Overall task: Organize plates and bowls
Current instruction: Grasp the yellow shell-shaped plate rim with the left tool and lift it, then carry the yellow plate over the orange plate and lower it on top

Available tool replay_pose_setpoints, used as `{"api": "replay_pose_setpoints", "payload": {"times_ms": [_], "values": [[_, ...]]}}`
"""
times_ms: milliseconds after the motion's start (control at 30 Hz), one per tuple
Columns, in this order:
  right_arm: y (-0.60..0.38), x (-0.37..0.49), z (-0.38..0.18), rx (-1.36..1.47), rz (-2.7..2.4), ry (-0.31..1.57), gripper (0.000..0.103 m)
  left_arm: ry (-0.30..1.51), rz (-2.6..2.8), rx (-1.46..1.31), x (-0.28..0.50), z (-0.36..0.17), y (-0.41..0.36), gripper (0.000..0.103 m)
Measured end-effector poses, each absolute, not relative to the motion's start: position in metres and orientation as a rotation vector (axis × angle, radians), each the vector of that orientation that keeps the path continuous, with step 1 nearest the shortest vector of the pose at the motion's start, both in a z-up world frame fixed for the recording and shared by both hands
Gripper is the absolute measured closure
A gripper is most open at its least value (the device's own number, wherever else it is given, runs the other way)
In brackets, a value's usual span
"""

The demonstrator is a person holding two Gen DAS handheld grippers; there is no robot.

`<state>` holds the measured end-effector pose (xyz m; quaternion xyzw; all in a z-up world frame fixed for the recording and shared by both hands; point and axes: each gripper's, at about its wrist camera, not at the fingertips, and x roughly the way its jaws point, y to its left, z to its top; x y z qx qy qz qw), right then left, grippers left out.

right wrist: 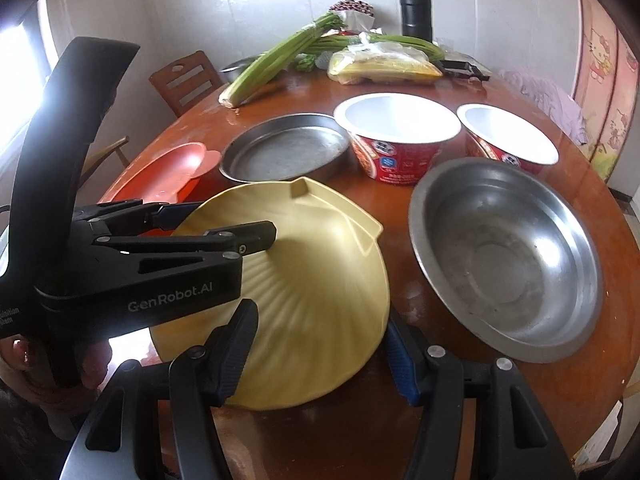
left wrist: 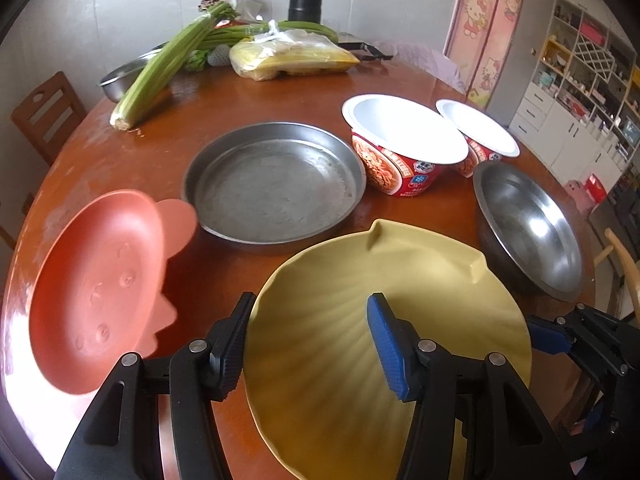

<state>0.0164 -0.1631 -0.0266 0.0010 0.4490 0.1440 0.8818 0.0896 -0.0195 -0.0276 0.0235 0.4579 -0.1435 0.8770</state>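
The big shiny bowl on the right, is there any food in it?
Empty. The steel bowl shows its bare metal bottom in both views, with only scuffs and reflections inside. It sits upright on the table.

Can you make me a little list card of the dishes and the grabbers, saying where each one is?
yellow plate: nearest, between grippers
left gripper: open, astride plate's left rim
right gripper: open, astride its right rim
pink plate: left of yellow plate
metal pan: middle
steel bowl: right
noodle cups: two, empty, behind
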Motion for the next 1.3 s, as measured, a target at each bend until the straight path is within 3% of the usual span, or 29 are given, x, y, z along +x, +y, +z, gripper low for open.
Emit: {"api": "replay_pose_setpoints", "payload": {"times_ms": [1300], "values": [[-0.079, 0.036, 0.025, -0.153, 0.505, 0.817, 0.042, 0.813, -0.096, -0.06, 0.054, 0.031, 0.078, 0.045]]}}
